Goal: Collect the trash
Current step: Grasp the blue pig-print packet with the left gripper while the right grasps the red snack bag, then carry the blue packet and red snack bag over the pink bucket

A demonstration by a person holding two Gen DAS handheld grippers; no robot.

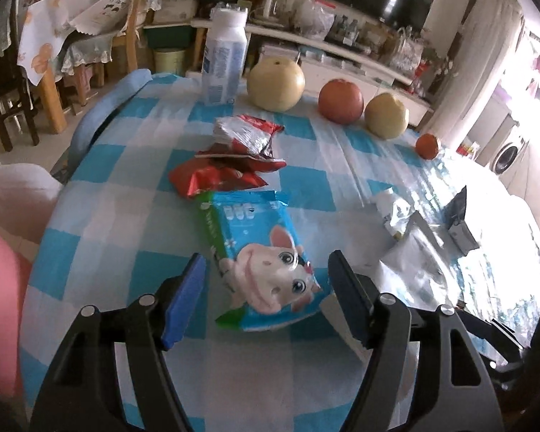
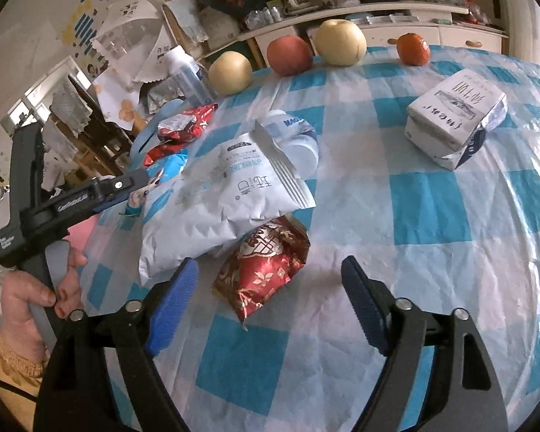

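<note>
A blue-and-white checked cloth covers the worktop. Nearest, the left claw stands half open around the blue cartoon wrapper, empty, and the right claw gapes wide before the red-gold packet, also empty. Thin foil may slip from closing pads, and a long reach could knock the fruit row behind.

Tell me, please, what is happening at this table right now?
A person is clearing snack wrappers off a blue-checked tablecloth with a handheld gripper in each hand. The left gripper stands open around a blue cartoon wrapper without pressing on it. The right gripper is open over a red-and-gold wrapper that lies partly under a pale blue bag. Neither holds anything. Fruit and a bottle line the far edge.
</note>
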